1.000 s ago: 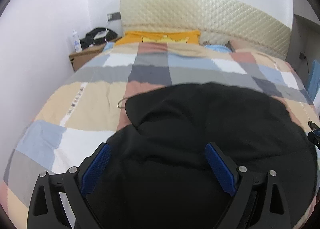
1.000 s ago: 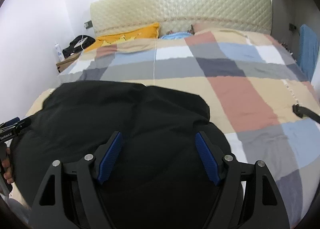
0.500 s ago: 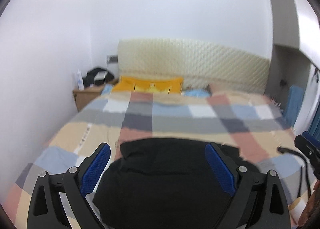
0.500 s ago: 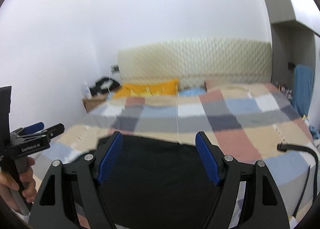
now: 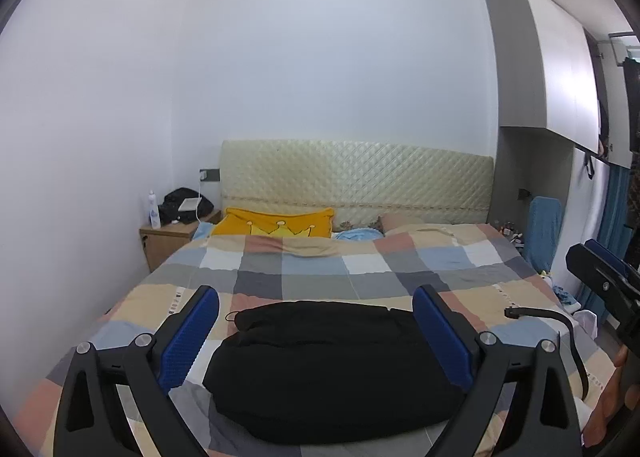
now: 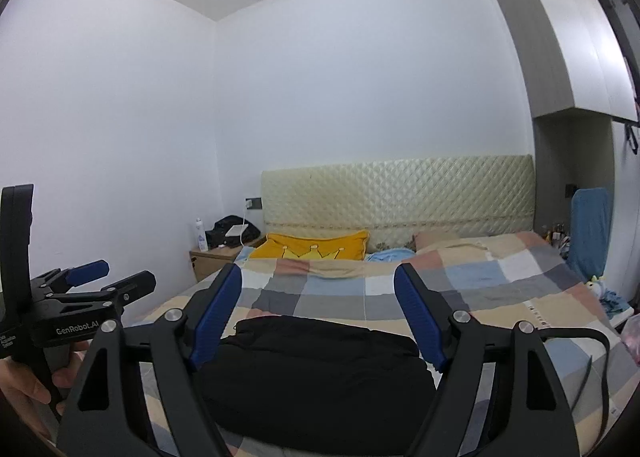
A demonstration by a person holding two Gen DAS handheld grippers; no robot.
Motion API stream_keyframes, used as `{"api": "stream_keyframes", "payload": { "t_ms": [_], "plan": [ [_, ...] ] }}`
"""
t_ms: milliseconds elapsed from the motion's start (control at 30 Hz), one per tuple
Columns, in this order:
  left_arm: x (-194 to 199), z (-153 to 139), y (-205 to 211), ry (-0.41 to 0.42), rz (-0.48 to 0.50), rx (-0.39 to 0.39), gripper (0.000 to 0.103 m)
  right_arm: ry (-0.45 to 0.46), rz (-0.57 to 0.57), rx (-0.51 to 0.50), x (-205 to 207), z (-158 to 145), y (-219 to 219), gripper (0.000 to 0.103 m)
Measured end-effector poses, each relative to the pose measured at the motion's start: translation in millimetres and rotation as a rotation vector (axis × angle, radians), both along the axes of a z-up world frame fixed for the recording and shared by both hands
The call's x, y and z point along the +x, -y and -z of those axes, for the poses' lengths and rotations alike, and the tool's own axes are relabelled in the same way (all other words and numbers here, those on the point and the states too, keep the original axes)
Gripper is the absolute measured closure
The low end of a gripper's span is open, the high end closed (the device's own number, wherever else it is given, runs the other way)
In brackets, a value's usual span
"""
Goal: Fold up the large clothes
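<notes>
A black garment (image 5: 332, 365) lies folded in a compact block on the checked bedspread (image 5: 360, 273) near the foot of the bed; it also shows in the right wrist view (image 6: 316, 377). My left gripper (image 5: 316, 333) is open and empty, held back from and above the garment. My right gripper (image 6: 318, 317) is open and empty, also pulled back above it. The left gripper shows at the left edge of the right wrist view (image 6: 108, 277), and the right gripper at the right edge of the left wrist view (image 5: 600, 269).
A black strap (image 5: 560, 321) lies on the bed's right side. A yellow pillow (image 5: 276, 223) sits by the quilted headboard (image 5: 356, 181). A wooden nightstand (image 5: 172, 241) with a bottle and dark bag stands left. A wardrobe (image 5: 552, 73) and blue cloth are right.
Both grippers have lifted up and drawn back from the black garment. The view has swung from close over the cloth to the whole bed and walls. The garment stays on the bed.
</notes>
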State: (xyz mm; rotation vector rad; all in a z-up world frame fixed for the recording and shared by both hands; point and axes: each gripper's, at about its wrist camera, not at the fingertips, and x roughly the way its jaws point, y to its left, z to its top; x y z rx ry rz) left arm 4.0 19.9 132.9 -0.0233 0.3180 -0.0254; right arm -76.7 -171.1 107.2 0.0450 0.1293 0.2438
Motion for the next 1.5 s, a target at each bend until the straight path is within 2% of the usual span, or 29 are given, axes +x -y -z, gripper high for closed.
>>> {"api": "stream_keyframes", "payload": {
  "t_ms": [200,300,400,567,733,967,1100,1333,1400,1433,1467,1500],
  "plan": [
    [-38,-1,10,0.023,0.007,0.039,0.001,0.020,-0.010,0.027,-35,0,2,0.023],
    [-55,1,11,0.023,0.017,-0.002,0.001,0.030,-0.012,0.038,-49,2,4,0.023],
    [-64,5,9,0.021,-0.004,-0.010,0.001,0.030,-0.004,0.062,-61,9,7,0.023],
    [-76,14,6,0.006,0.010,-0.034,0.001,-0.002,0.010,0.043,-73,26,6,0.022],
    [-68,33,6,-0.080,0.062,-0.069,0.001,-0.064,0.015,0.005,-68,45,0,0.022],
    [-53,61,6,-0.154,0.033,-0.046,0.001,-0.154,0.013,-0.038,-54,79,-5,0.022],
    [-41,76,1,-0.194,-0.017,-0.027,0.001,-0.193,0.032,-0.038,-43,92,3,0.021],
    [-31,87,5,-0.208,-0.027,0.002,0.001,-0.221,0.077,-0.024,-35,104,12,0.017],
    [-30,88,5,-0.211,-0.018,-0.002,0.001,-0.228,0.077,-0.023,-32,106,12,0.015],
    [-30,89,6,-0.215,-0.017,-0.002,0.001,-0.230,0.081,-0.026,-33,107,10,0.011],
    [-28,89,6,-0.217,-0.017,-0.001,0.001,-0.231,0.087,-0.027,-32,107,10,0.001],
    [-27,90,7,-0.221,-0.019,0.001,0.001,-0.229,0.101,-0.028,-32,108,11,0.000]
  ]
}}
